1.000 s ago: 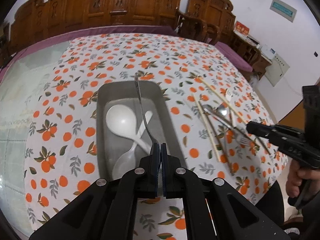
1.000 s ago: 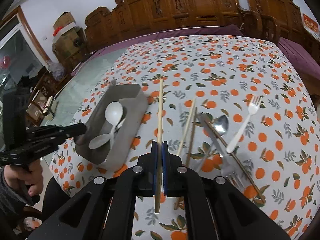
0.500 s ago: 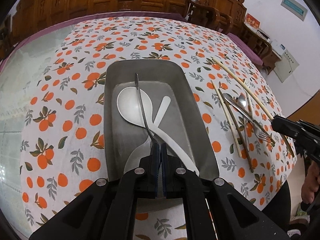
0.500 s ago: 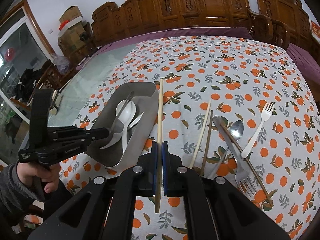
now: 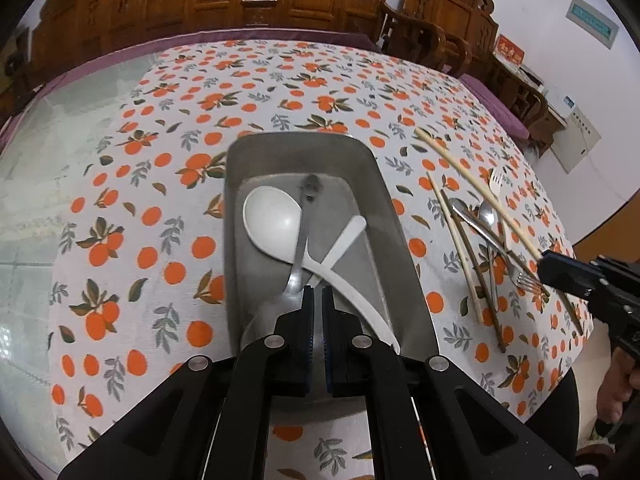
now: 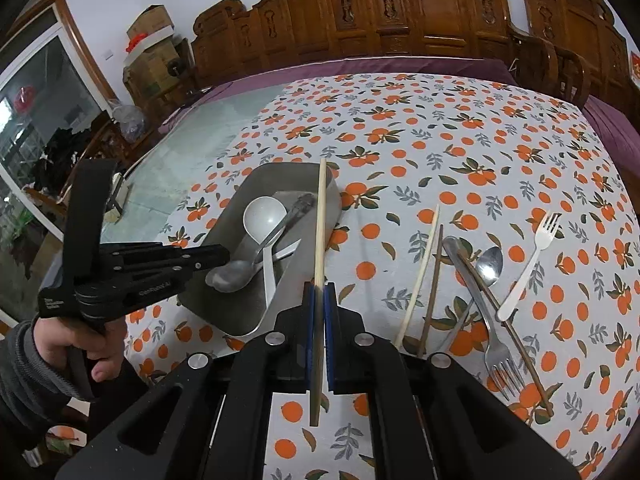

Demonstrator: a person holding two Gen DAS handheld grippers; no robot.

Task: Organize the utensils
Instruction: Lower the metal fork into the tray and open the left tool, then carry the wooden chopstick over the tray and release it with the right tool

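A grey metal tray holds two white spoons and a metal spoon lying across them. My left gripper hovers over the tray's near end, jaws slightly apart, holding nothing. My right gripper is shut on a pale chopstick that points over the tray's right rim.
To the right of the tray lie a pale chopstick, two brown chopsticks, a metal fork, a metal spoon and a white plastic fork. Wooden chairs line the table's far side.
My left gripper lowered the metal spoon into the tray, then opened and let it go. My right gripper carried the chopstick left toward the tray.
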